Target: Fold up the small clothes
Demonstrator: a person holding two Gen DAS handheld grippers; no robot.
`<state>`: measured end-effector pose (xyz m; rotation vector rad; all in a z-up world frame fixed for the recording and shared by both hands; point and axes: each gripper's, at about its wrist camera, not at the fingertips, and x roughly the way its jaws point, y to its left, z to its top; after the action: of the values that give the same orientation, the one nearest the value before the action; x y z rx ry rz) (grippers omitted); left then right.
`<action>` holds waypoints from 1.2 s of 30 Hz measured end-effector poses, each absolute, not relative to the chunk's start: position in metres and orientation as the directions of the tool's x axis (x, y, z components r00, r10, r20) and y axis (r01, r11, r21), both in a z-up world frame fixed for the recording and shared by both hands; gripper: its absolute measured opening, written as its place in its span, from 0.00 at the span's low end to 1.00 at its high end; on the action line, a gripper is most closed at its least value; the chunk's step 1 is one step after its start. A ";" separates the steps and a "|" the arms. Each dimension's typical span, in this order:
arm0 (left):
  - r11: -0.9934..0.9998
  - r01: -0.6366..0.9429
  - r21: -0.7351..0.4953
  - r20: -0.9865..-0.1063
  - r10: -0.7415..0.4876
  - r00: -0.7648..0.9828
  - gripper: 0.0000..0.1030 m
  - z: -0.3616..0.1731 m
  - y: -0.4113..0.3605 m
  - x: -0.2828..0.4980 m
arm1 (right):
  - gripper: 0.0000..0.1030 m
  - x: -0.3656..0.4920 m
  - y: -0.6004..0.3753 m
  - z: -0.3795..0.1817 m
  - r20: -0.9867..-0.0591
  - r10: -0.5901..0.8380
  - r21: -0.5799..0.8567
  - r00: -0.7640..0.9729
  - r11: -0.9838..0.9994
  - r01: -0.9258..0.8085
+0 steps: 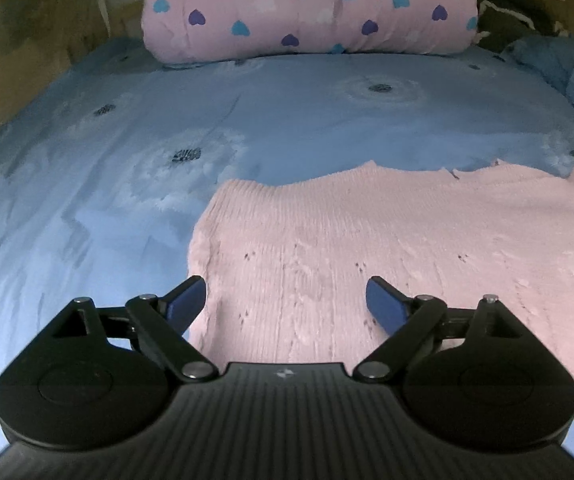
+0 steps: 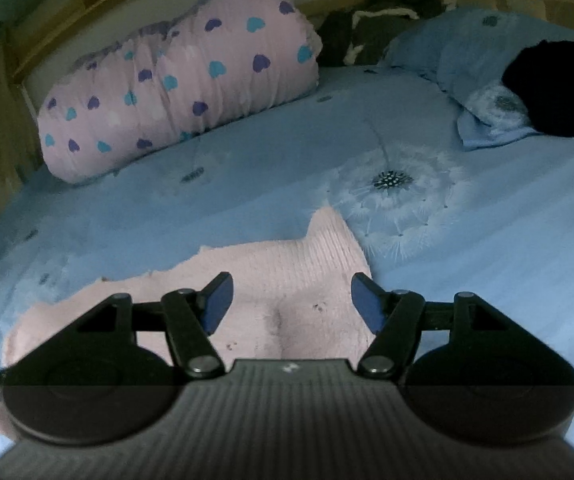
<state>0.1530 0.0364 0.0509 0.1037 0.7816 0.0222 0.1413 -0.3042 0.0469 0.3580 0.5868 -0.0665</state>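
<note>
Left wrist view: one pink ribbed knit garment lies flat on the blue dandelion-print bedsheet. The left gripper hovers over the garment's near left part, its jaws spread wide with nothing between the blue pads. One rolled pink quilt with blue and purple hearts lies at the far end.

Right wrist view: the right gripper hangs over the same garment's right end, jaws apart and empty. One blue pillow carries one black object. No writing is readable.
</note>
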 end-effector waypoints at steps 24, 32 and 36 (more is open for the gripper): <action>0.998 0.029 0.052 -0.762 0.020 0.648 0.92 0.032 0.070 0.127 | 0.66 0.028 -0.271 0.041 -0.629 -0.073 0.453 0.774 0.775 0.441; 0.998 0.034 0.053 -0.764 0.018 0.645 0.93 0.029 0.070 0.128 | 0.66 0.036 -0.266 0.016 -0.651 -0.063 0.473 0.756 0.745 0.470; 0.999 0.027 0.031 -0.772 0.007 0.636 0.94 0.029 0.073 0.130 | 0.67 0.046 -0.263 0.000 -0.644 -0.049 0.498 0.764 0.731 0.467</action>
<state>0.1301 0.0727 0.0285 0.0406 0.8816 -0.0115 0.0464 -0.2632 0.0003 0.7014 0.6483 -0.3072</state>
